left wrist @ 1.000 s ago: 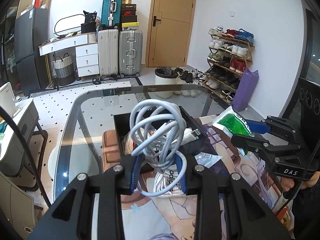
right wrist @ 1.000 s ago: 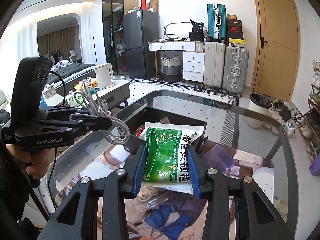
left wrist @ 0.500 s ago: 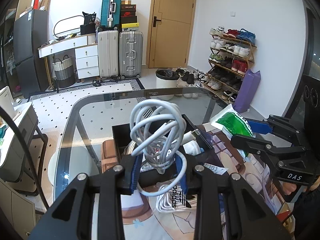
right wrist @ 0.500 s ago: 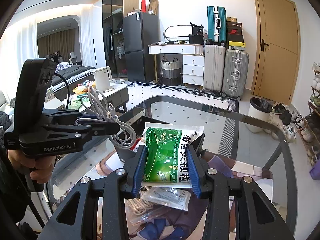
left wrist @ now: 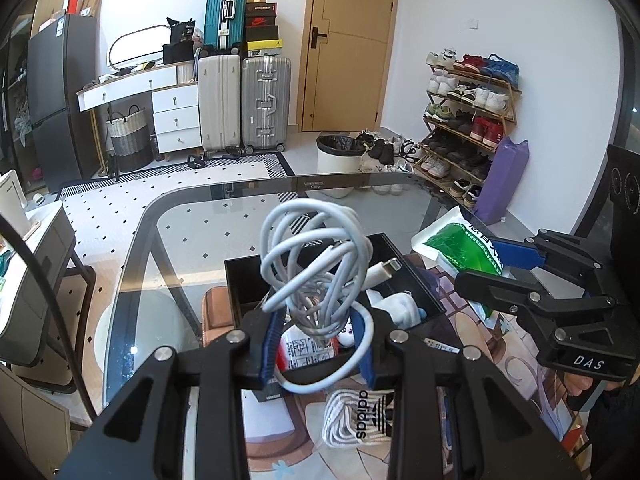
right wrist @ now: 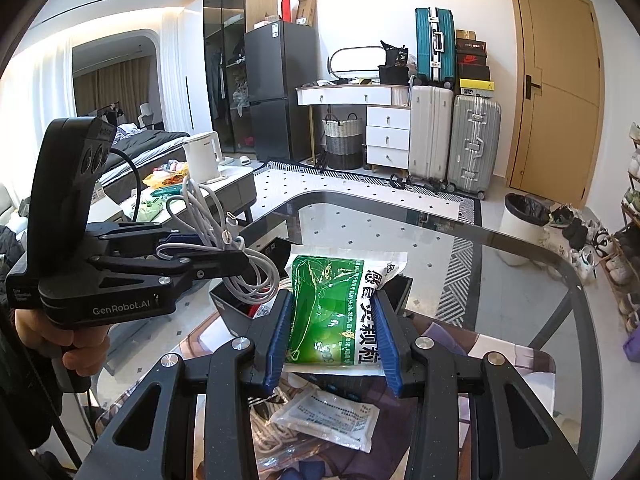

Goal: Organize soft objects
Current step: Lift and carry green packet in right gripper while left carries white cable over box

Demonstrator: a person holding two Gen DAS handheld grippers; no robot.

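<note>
My left gripper (left wrist: 318, 344) is shut on a coiled white charging cable (left wrist: 316, 264), held in the air just before the black storage box (left wrist: 412, 264). In the right wrist view the same left gripper (right wrist: 224, 254) holds that cable (right wrist: 224, 240) at the left. My right gripper (right wrist: 334, 340) is shut on a green and white sachet (right wrist: 332, 308), held above the table near the box (right wrist: 230, 308). From the left wrist view the right gripper (left wrist: 492, 268) and its sachet (left wrist: 456, 242) hang to the right of the box.
The box holds white cloth items (left wrist: 394, 306) and packets. A bundle of white Adidas laces (left wrist: 356, 420) and a clear plastic pouch (right wrist: 328, 414) lie on the printed mat over the glass table (left wrist: 192, 240). Suitcases, a bin and a shoe rack stand beyond.
Both grippers have drawn back toward the near side of the table with their loads; the box now sits further ahead and the laces and the pouch have come into view below.
</note>
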